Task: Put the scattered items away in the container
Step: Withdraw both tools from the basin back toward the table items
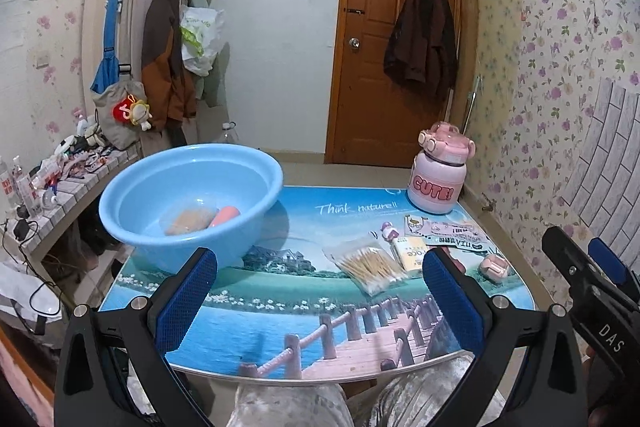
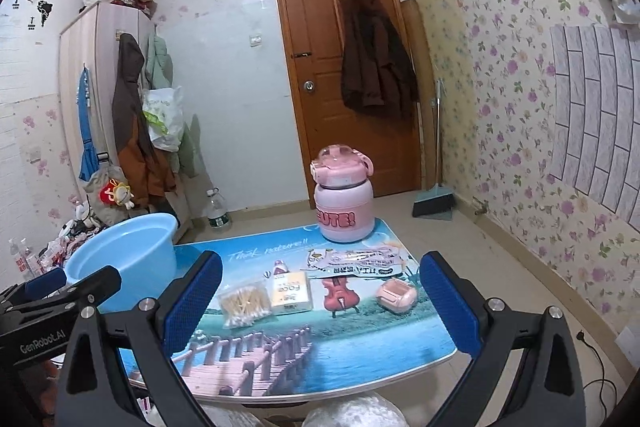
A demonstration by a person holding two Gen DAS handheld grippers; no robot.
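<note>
Cotton-swab bag point(image 1: 370, 269) on table, ahead between spread, empty left fingers point(image 1: 186, 301).

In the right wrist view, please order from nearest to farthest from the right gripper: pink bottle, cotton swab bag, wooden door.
1. Cotton swab bag, on the table, left of centre, close to the right gripper.
2. Pink bottle, at the table's far edge.
3. Wooden door, across the room.

A brown coat point(image 2: 376, 67) hangs on the wooden door point(image 2: 320, 131).

Near table edge point(image 2: 360, 355) bare; basin point(image 1: 188, 195) blocks the left
</note>
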